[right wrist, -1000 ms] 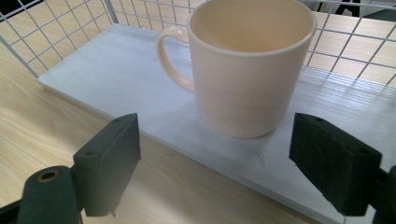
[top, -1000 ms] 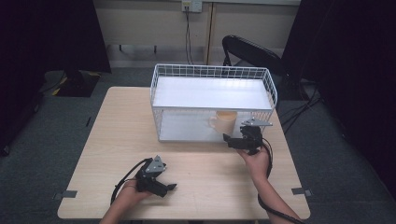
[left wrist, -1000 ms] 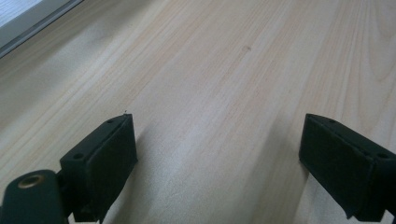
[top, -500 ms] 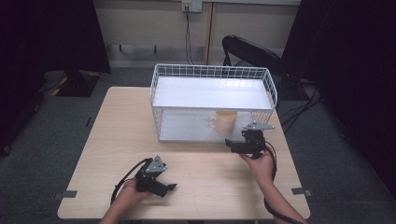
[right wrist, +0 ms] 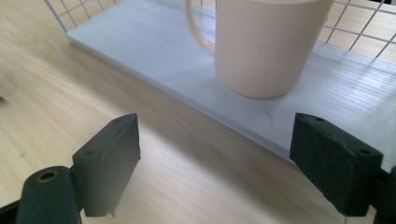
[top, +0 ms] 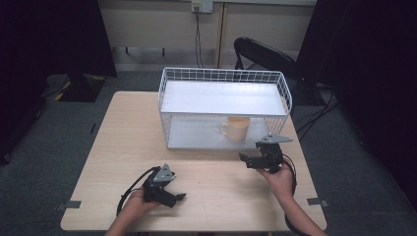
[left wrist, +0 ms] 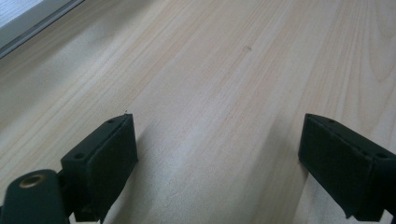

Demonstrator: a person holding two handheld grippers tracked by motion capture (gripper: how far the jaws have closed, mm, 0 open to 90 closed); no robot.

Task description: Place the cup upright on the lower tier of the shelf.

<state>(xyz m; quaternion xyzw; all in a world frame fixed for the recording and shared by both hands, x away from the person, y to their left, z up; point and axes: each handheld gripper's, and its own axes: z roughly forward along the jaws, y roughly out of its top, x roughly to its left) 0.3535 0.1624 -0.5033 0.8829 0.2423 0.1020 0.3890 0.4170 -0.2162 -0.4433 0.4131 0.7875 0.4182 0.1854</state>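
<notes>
Cream mug (right wrist: pixel 266 44) upright on white shelf (right wrist: pixel 154 56)

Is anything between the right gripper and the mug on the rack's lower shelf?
Nothing visible. The right gripper is open, facing the mug across bare table and the lower shelf's open front edge.
</notes>
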